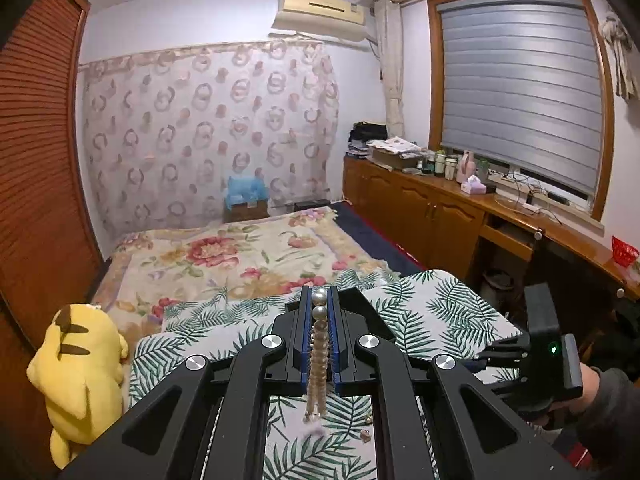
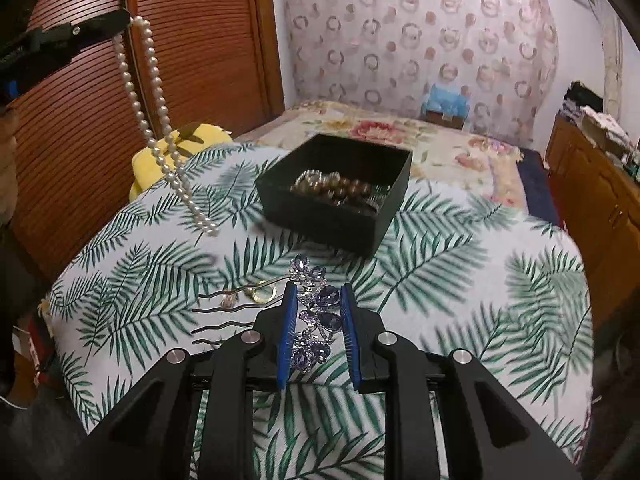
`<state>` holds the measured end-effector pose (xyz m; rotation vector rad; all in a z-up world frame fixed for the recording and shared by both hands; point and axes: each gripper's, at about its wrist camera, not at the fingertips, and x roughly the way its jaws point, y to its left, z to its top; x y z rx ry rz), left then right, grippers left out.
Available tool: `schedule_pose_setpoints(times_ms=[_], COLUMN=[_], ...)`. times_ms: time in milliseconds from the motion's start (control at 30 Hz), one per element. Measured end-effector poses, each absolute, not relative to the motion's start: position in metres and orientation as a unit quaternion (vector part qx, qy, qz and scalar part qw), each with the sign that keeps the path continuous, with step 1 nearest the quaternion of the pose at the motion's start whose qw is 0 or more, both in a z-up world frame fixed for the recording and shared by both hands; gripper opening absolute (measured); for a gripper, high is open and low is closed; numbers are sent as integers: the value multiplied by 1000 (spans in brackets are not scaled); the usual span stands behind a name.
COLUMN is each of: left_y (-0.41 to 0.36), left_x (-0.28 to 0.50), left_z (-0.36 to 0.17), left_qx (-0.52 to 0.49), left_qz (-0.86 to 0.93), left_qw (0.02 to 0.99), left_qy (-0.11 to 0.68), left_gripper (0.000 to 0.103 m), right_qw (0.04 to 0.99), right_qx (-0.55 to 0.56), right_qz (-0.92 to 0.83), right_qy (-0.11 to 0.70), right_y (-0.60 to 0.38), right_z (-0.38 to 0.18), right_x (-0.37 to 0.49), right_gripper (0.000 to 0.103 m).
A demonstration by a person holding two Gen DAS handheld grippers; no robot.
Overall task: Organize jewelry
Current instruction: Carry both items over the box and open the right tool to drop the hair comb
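Left gripper (image 1: 319, 300) is raised above the desk (image 2: 460, 264), fingers (image 1: 305, 320) clamped on a pearl necklace (image 2: 154, 120). From the right wrist view, the strand hangs from the finger tips in 2 lines, its lower end just above or touching the leaf-print cloth, left of the black box (image 2: 340, 216); contact can't be confirmed. In the left wrist view, 2 pearls sit between the blue pads and the strand drops straight down.

Right gripper (image 2: 318, 300) is low over the desk, fingers (image 2: 289, 320) apart, straddling the purple-stone head of a hair comb (image 2: 316, 312). The pads look just beside the stones; can't tell if they touch. The comb's metal prongs (image 2: 224, 316) point left, lying on the cloth, with a small gold ring (image 2: 264, 294) near them.

The black box is open-topped, sits on the desk beyond the comb, and holds brown beads (image 2: 344, 190) and other pieces. A yellow plush (image 1: 80, 376) sits at the desk's left edge.
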<state>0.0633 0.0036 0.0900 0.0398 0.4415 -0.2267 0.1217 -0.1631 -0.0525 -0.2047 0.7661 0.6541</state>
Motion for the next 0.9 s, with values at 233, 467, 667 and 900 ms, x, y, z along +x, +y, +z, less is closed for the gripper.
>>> schedule_pose_setpoints(times_ms=[233,467,667,900], left_y=[6,4,3,-3], left_x=[73,90,110,138], left_z=[90,95,109,116], left_qx=[22,26,28,21], left_qz=[-107,-101,-97,-94], left_qw=[969,970,972,972], left_qy=[223,222,214,213], left_gripper=[7,7,7,7], right_qw=[885,897,903,902], right_qx=[-110,-99,-85,-66], right_qz=[297,276,249,237], right_qy=[342,331,339,355], right_y=[-157,-149,-144,-130], right_z=[-28,-19,-29,-49], right_x=[142,183,224,258], right_gripper=[24,24,24,24])
